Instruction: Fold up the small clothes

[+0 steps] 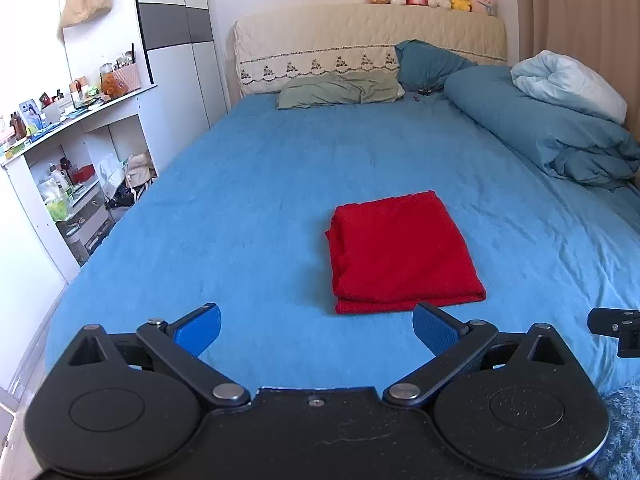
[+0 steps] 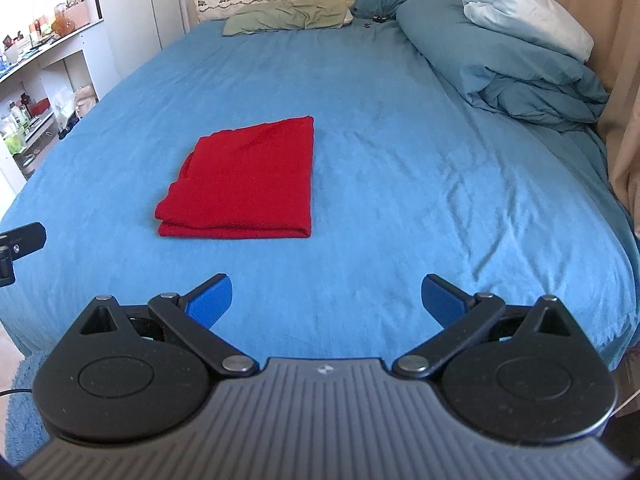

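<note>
A red garment [image 1: 400, 252] lies folded into a neat rectangle on the blue bed sheet [image 1: 240, 200]. It also shows in the right wrist view [image 2: 244, 182], left of centre. My left gripper [image 1: 316, 328] is open and empty, held just short of the garment's near edge, to its left. My right gripper [image 2: 326, 300] is open and empty, held back from the garment and to its right. Part of the right gripper [image 1: 616, 330] shows at the right edge of the left wrist view, and part of the left gripper [image 2: 18, 246] at the left edge of the right wrist view.
Pillows [image 1: 340, 88] and a rolled blue duvet [image 1: 540, 128] lie at the head and right side of the bed. White shelves [image 1: 72, 152] full of small items stand along the left. A curtain [image 2: 624, 80] hangs on the right. A blue rug [image 1: 624, 432] lies by the bed's foot.
</note>
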Motion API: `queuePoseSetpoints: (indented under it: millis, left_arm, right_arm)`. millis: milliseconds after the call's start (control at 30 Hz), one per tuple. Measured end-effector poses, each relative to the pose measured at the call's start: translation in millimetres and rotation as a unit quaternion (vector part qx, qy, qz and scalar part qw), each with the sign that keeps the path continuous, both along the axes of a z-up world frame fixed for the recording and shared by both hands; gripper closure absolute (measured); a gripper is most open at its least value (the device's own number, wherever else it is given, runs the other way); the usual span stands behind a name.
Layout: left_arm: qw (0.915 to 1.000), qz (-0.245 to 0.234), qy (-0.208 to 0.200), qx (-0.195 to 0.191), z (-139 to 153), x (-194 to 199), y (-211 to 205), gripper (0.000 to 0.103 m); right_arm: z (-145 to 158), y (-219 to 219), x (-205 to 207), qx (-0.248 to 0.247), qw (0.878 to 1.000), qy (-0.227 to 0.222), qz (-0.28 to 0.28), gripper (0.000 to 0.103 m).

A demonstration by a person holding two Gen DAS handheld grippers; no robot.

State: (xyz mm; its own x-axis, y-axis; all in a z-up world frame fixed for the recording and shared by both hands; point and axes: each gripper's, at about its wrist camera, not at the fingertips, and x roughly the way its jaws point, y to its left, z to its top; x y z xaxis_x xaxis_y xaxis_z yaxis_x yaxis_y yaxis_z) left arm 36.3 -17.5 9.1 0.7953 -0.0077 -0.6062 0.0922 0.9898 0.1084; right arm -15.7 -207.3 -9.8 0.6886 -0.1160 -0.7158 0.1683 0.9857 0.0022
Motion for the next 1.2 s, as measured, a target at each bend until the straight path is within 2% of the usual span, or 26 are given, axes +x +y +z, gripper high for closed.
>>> queuePoseSetpoints:
  millis: [1200]
  left_arm:
    - [0.9997,-0.014,-0.012,0.014,1.2,-6.7,4.1,0.000]
  right_arm:
    - [3.9,-0.2,-1.2,0.003,1.000,-0.004,-0.004,0.000]
